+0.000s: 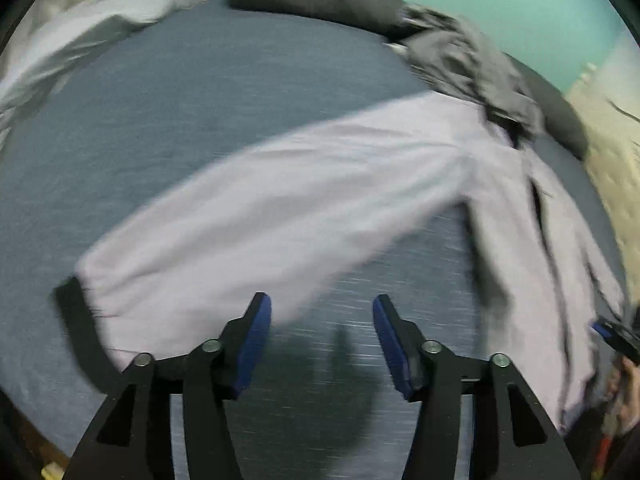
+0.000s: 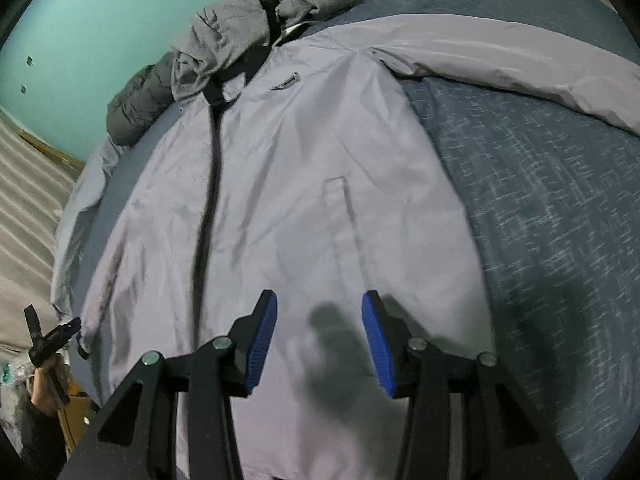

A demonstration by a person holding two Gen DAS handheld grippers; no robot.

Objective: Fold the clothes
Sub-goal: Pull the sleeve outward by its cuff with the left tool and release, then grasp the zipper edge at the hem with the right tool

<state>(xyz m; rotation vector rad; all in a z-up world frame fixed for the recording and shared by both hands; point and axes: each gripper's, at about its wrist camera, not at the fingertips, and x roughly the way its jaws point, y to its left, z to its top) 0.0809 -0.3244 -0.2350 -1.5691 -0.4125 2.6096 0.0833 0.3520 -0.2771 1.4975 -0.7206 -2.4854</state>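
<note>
Right wrist view showed the right gripper (image 2: 318, 344) nearest the lens, jaws apart and empty, hovering over the lower front of the pale lilac jacket (image 2: 288, 184), which lay face up on the blue bedspread (image 2: 552, 216). Beyond it ran the dark zipper (image 2: 208, 200), then the grey hood (image 2: 256, 20) bunched toward the teal wall (image 2: 100, 28). From the left wrist, the left gripper (image 1: 322, 336) likewise stood parted with nothing between the pads, above bare bedding just short of the outstretched sleeve (image 1: 260, 216) and its black cuff (image 1: 76, 312). The step in hand looked like folding that sleeve across the body. Done well, it would likely mean pinching near the cuff, lifting only slightly, and laying it flat over the chest while the other hand steadied the hem against sliding.
</note>
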